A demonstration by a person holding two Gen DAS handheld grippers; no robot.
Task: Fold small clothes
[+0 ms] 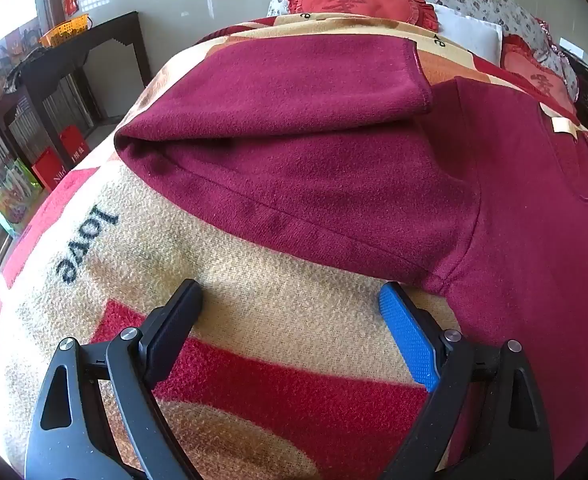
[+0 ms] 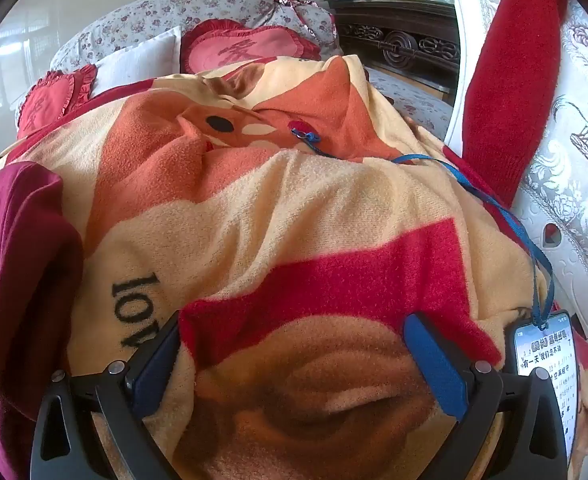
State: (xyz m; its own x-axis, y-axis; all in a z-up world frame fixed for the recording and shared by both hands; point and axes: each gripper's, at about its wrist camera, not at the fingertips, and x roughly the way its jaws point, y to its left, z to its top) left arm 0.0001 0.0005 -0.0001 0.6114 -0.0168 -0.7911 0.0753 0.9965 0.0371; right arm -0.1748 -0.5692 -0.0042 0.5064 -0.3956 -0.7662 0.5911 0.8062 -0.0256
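A dark red long-sleeved top (image 1: 514, 200) lies on a cream, orange and red blanket (image 1: 253, 320) on a bed. Its sleeve (image 1: 294, 128) is folded back on itself across the left. My left gripper (image 1: 289, 300) is open and empty, just short of the sleeve's lower hem, low over the blanket. In the right wrist view the top (image 2: 17, 264) shows only at the left edge. My right gripper (image 2: 294, 336) is open and empty over bare blanket (image 2: 294, 208), to the right of the top.
Red heart cushions (image 1: 350, 0) and a floral pillow (image 2: 165, 16) lie at the bed's head. A phone (image 2: 546, 372) on a blue lanyard (image 2: 494, 204) lies by my right gripper. A dark side table (image 1: 65, 64) with an orange basket (image 1: 65, 30) stands left of the bed.
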